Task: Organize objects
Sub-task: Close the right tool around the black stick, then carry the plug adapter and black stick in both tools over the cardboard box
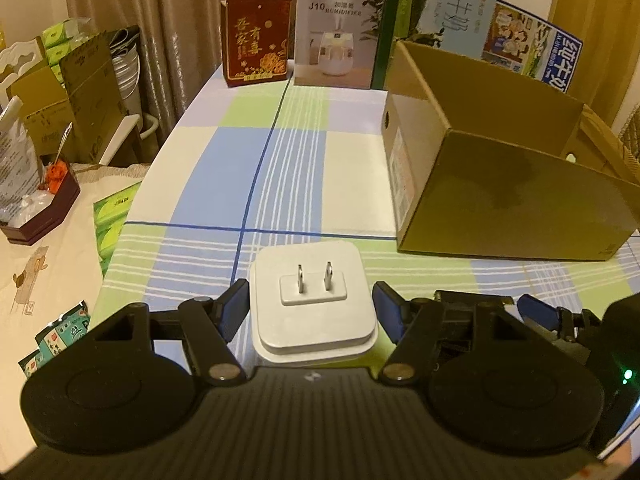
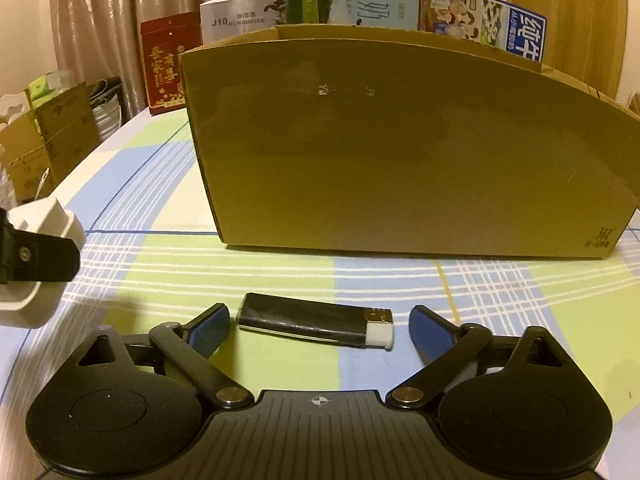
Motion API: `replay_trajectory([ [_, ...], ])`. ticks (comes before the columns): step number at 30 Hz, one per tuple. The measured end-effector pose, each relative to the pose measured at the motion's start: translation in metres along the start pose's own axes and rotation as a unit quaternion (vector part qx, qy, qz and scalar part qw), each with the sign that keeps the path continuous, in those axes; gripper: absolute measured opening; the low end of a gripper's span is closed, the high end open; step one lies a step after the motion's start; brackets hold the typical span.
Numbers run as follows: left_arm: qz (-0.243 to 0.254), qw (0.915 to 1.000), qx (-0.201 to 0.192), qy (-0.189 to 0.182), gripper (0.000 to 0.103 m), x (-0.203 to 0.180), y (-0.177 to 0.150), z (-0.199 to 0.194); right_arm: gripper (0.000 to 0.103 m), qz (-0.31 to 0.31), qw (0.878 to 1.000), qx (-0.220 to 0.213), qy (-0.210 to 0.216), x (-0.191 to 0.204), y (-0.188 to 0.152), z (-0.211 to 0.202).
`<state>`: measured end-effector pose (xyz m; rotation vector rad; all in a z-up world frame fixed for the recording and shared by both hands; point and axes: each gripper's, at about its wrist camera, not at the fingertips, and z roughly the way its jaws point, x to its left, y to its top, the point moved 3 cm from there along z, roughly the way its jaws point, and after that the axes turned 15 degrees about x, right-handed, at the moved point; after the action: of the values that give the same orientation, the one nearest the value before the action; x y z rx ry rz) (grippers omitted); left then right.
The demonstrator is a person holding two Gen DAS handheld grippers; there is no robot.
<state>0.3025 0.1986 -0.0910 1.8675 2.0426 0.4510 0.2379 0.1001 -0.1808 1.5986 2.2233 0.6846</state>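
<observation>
The bench (image 1: 352, 168), under a checked cloth of blue, green and cream, carries an open brown cardboard box (image 2: 400, 152) that fills most of the right wrist view and sits to the right in the left one. Behind it stand a white humidifier carton (image 1: 336, 36) and a red gift box (image 1: 258, 36), side by side at the far edge, with milk cartons (image 1: 460, 4) rising beyond the cardboard box. The left hand-held gripper (image 1: 310, 310) pinches a white plug adapter (image 1: 314, 308) with its two metal prongs facing the camera; the left blue pad presses its side, while the right pad looks only just beside it (contact there is hard to judge). The right hand-held gripper (image 2: 320, 330) is spread wide, its pads flanking a black lighter (image 2: 308, 320) with a white and metal cap that lies flat on the cloth in front of the box, touching neither pad.
</observation>
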Motion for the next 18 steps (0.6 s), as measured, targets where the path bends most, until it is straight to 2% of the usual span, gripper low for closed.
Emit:
replay_trajectory([
  [2,-0.001,1.0,0.003,0.001,0.063,0.0,0.0,0.002,0.089,0.002,1.0,-0.001,-0.002,0.002,0.001,0.001],
  [4,0.0,1.0,0.005,0.002,0.063,-0.001,0.0,0.004,0.08,-0.001,1.0,-0.001,-0.003,0.004,0.003,0.0],
  [11,0.009,0.9999,0.01,0.0,0.063,-0.007,-0.002,0.006,0.08,-0.012,1.0,0.002,-0.003,-0.005,-0.004,-0.006],
  [18,0.033,0.9994,0.014,-0.003,0.063,-0.024,-0.002,0.006,0.079,-0.005,1.0,0.012,-0.009,-0.046,-0.016,-0.02],
])
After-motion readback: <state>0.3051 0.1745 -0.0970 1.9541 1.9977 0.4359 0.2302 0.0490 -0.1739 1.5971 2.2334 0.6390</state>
